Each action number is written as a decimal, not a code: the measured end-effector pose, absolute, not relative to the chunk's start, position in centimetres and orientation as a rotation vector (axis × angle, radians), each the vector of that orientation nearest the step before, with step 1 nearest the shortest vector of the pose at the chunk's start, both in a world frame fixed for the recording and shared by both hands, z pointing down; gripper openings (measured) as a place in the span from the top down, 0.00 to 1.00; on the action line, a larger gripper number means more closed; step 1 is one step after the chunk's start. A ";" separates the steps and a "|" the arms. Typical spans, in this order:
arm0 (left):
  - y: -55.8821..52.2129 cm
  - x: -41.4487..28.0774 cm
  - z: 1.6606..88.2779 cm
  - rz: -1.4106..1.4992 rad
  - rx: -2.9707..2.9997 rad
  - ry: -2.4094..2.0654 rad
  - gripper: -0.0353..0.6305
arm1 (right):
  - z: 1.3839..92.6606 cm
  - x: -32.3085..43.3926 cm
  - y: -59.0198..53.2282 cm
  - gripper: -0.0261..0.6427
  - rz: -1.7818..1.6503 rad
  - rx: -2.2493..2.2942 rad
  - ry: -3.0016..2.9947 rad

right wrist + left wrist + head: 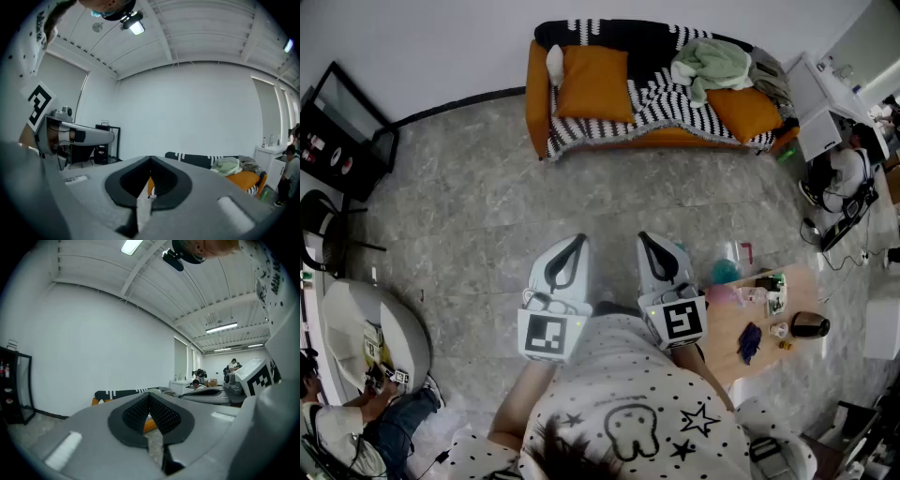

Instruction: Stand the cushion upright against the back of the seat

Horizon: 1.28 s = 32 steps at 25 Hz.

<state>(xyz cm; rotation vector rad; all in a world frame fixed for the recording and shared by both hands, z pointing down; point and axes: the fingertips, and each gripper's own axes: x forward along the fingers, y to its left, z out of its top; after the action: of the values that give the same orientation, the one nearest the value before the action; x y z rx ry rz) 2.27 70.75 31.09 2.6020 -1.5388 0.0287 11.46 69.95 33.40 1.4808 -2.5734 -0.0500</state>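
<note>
**Two grippers closed and empty, well apart from the sofa**

Both tools are held side by side, close to the person's chest and above the grey floor. The left gripper has its jaws pressed together with nothing between them, and the right gripper is the same. Each gripper view shows the pads meeting at the tip.

Across the room, the orange sofa carries a black-and-white striped throw. One orange cushion sits near the sofa's left end and seems to lean against the backrest. A second cushion near the right end appears to lie flatter on the seat, though that is hard to judge from here. A green cloth is heaped just beside it. A low wooden table stands to the person's right.
</note>
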 end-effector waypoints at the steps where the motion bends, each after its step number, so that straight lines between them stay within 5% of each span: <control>1: 70.6 2.2 31.0 0.023 2.606 -1.548 0.95 | 33.5 11.4 69.9 0.97 -0.045 1.478 -2.579; 32: 66.0 5.2 30.0 -0.020 2.556 -1.674 0.95 | 33.5 15.9 65.7 0.97 -0.017 1.492 -2.669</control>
<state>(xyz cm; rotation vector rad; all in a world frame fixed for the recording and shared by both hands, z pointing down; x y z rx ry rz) 5.24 66.01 30.00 2.5564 -1.6742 -0.0195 15.94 65.65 33.47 1.4916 -2.6690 -0.0167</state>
